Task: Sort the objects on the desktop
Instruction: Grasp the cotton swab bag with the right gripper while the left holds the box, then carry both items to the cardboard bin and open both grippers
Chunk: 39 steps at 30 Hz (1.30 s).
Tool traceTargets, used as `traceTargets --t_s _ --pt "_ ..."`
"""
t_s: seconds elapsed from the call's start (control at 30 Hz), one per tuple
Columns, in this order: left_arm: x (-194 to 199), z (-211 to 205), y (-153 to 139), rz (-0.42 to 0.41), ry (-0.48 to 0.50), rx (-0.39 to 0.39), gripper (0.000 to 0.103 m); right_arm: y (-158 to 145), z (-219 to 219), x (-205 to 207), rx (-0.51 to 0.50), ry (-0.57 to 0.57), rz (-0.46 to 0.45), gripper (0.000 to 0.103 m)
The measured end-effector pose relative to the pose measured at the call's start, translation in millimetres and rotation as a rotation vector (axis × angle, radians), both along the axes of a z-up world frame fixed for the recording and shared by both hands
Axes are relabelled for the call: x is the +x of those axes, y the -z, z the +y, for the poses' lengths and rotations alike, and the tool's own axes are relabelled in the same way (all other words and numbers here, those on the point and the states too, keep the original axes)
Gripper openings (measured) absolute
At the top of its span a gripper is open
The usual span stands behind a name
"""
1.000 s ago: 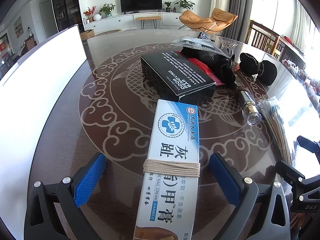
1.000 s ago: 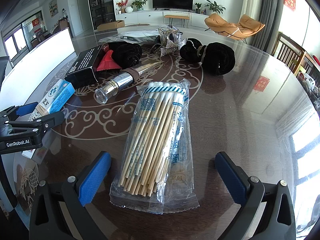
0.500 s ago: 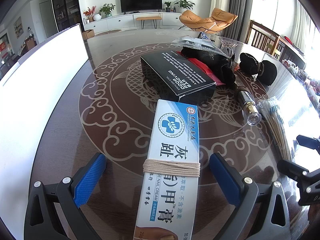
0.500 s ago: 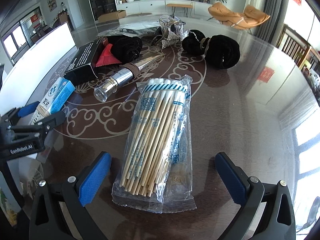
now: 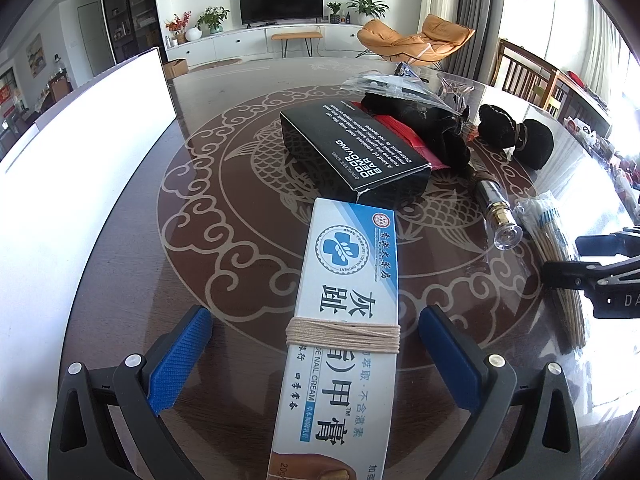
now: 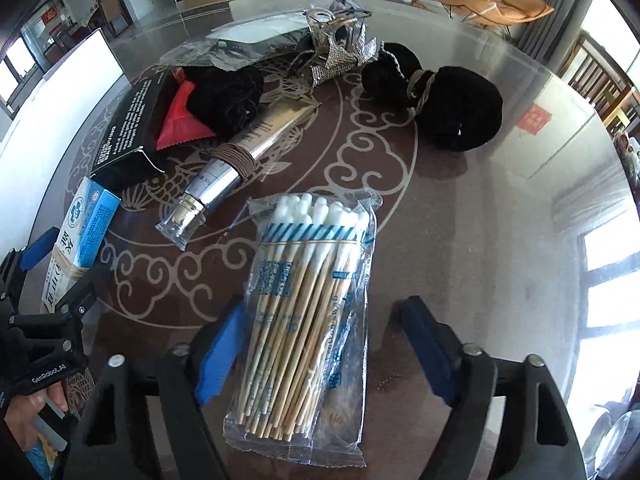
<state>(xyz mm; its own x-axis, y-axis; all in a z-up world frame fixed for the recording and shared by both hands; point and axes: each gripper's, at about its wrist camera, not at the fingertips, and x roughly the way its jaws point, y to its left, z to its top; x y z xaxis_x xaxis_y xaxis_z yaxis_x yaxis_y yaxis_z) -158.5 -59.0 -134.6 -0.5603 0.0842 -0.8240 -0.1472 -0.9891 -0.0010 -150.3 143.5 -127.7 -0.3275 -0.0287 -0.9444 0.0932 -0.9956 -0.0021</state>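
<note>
A white and blue nail cream box (image 5: 344, 340), bound with beige string, lies on the table between the fingers of my left gripper (image 5: 316, 360), which stands open with both pads clear of it. A clear bag of cotton swabs (image 6: 308, 320) lies between the fingers of my right gripper (image 6: 322, 350). Its jaws are closing: the left pad (image 6: 218, 352) is at the bag's edge and the right pad (image 6: 426, 348) is still apart from it. In the left wrist view the swab bag (image 5: 552, 248) sits at the far right under the right gripper's body (image 5: 600, 268).
A black box (image 5: 352, 152), a red packet (image 6: 180, 120), a black cloth bundle (image 6: 228, 92), a silver tube (image 6: 236, 160) and black pouches (image 6: 452, 108) crowd the round patterned table (image 5: 224, 208). A white board (image 5: 80, 160) stands at the left.
The right gripper's fingers have drawn in around the swab bag, and its view has tipped further down onto the table. The left gripper and the nail cream box have not moved.
</note>
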Motion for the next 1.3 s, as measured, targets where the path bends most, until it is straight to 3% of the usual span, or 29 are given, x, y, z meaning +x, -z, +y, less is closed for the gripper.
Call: traceTargets --t_s 0.03,0.1,0.13,0.17,0.33,0.57,0.73,0.9,1.03,1.17,1.3 --pt "-0.1 1.2 -0.9 -0.030 0.036 -0.003 0.103 -2.3 -1.4 1.3 -0.001 -0.010 0.008 0.053" --pt "4.5 2.5 -5.3 -0.040 0.095 -0.010 0.087 -5.4 0.2 4.2 -0.031 -0.013 0.011 0.042" --pt "8.8 0.9 -10.0 -0.020 0.110 -0.007 0.060 -6.5 2.4 6.8 -0.045 -0.011 0.011 0.039" --pt "9.2 0.0 -13.1 -0.021 0.121 -0.003 0.044 -9.3 4.2 9.9 -0.048 -0.010 0.018 0.038" --pt "20.6 -10.7 -28.6 -0.039 0.133 0.084 0.044 -25.9 16.1 38.6 -0.089 -0.018 0.051 0.036" --pt "59.6 4.2 -48.8 -0.022 0.225 0.074 0.044 -43.5 20.2 73.7 -0.145 -0.062 0.046 0.036" --pt "69.8 -18.2 -91.4 0.032 0.223 0.122 0.044 -76.1 -3.9 79.0 -0.191 -0.115 0.095 0.036" --pt "72.9 -80.8 -149.9 0.123 0.157 0.125 0.044 -124.7 -73.0 65.0 -0.245 -0.237 0.173 0.036" --pt "77.0 -160.1 -183.4 0.170 0.032 0.077 0.044 -155.9 -152.3 49.5 -0.306 -0.357 0.217 0.036" --pt "82.6 -243.5 -191.8 0.175 -0.128 0.030 0.044 -178.4 -244.0 42.1 -0.394 -0.472 0.248 0.036" --pt "87.5 -314.5 -178.3 0.152 -0.271 0.008 0.044 -189.9 -329.1 48.0 -0.463 -0.562 0.283 0.036"
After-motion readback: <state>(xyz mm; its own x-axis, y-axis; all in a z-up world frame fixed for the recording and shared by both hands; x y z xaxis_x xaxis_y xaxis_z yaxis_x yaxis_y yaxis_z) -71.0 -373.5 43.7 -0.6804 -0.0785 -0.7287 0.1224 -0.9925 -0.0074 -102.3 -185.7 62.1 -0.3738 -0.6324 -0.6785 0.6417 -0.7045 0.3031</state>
